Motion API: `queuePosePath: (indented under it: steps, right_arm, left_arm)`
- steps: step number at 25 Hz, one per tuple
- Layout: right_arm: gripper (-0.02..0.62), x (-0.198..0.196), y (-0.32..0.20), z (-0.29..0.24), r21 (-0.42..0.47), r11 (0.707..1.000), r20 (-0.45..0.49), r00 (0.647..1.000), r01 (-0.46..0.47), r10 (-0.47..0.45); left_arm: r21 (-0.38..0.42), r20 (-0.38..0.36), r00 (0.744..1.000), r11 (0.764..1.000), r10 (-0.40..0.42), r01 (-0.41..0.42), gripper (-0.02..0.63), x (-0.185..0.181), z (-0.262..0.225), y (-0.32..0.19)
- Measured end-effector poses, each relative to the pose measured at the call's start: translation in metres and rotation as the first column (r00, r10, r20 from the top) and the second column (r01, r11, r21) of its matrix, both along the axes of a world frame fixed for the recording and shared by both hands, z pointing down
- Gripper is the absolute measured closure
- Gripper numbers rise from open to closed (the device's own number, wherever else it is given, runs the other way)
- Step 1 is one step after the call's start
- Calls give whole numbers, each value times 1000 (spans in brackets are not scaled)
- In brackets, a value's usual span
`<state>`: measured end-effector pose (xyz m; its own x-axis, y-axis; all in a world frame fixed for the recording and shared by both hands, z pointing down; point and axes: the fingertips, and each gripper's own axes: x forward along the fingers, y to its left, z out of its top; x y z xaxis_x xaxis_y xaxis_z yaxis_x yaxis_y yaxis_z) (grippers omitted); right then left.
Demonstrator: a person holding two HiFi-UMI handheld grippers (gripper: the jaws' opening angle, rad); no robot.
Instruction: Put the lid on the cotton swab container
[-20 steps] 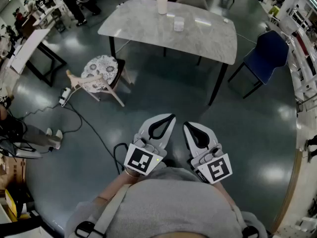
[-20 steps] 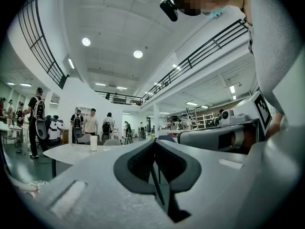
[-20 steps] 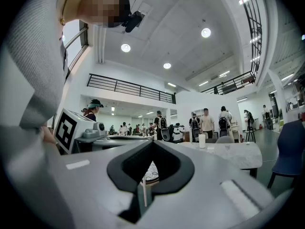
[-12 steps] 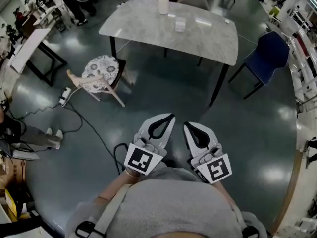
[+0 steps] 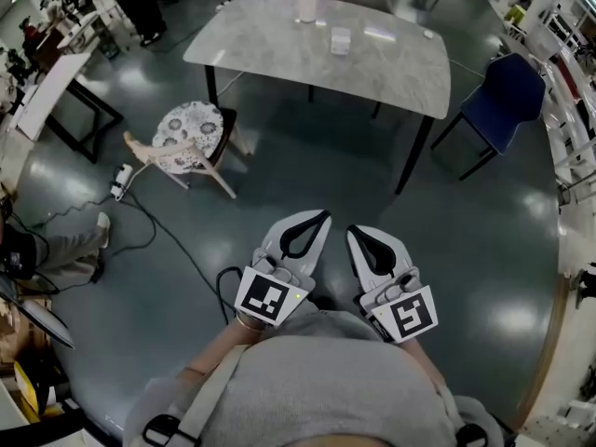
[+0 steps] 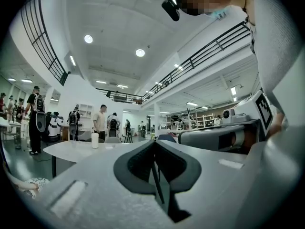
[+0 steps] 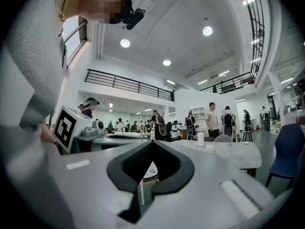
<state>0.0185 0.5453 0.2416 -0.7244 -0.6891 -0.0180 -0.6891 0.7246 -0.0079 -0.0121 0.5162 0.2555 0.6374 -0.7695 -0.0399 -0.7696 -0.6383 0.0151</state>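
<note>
Grey marbled tabletop (image 5: 270, 59) carries a tall white cylinder (image 5: 305, 4) and, near it, a smaller pale box (image 5: 340, 41). Well apart from them, the left gripper (image 5: 321, 218) and right gripper (image 5: 354, 233) are held level, jaws pressed together, empty.

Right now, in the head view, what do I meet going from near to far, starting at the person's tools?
Left tool and right tool abreast, both shut and empty → stool with patterned seat → marble table → small pale container → tall white cylinder near the table's far edge.
</note>
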Motion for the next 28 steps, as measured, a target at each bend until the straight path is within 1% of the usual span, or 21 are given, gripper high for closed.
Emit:
queuePosePath:
  steps: [3, 8, 14, 19, 24, 28]
  right_arm:
    - [594, -4, -5, 2, 6, 1000, -4, 1000, -16, 16]
    - [594, -18, -13, 5, 6, 999, 19, 999, -42, 42]
    - [594, -27, -28, 6, 34, 996, -3, 997, -80, 80]
    - [594, -23, -35, 12, 39, 994, -15, 995, -101, 102]
    - [594, -14, -47, 25, -14, 992, -25, 991, -128, 128]
    - [594, -13, -66, 27, -10, 992, -23, 992, -128, 128]
  left_arm:
    - [7, 5, 1000, 1000, 10, -10, 609, -5, 3, -5]
    - [8, 13, 999, 1000, 29, -29, 609, -20, 6, -11]
    - [-1, 8, 999, 999, 39, -39, 609, -35, 11, -20]
    - [-18, -3, 999, 998, 53, -53, 609, -35, 14, -27]
    - [-9, -2, 998, 998, 61, -61, 609, -29, 14, -40]
    - [-1, -8, 998, 998, 59, -59, 609, -26, 16, -58]
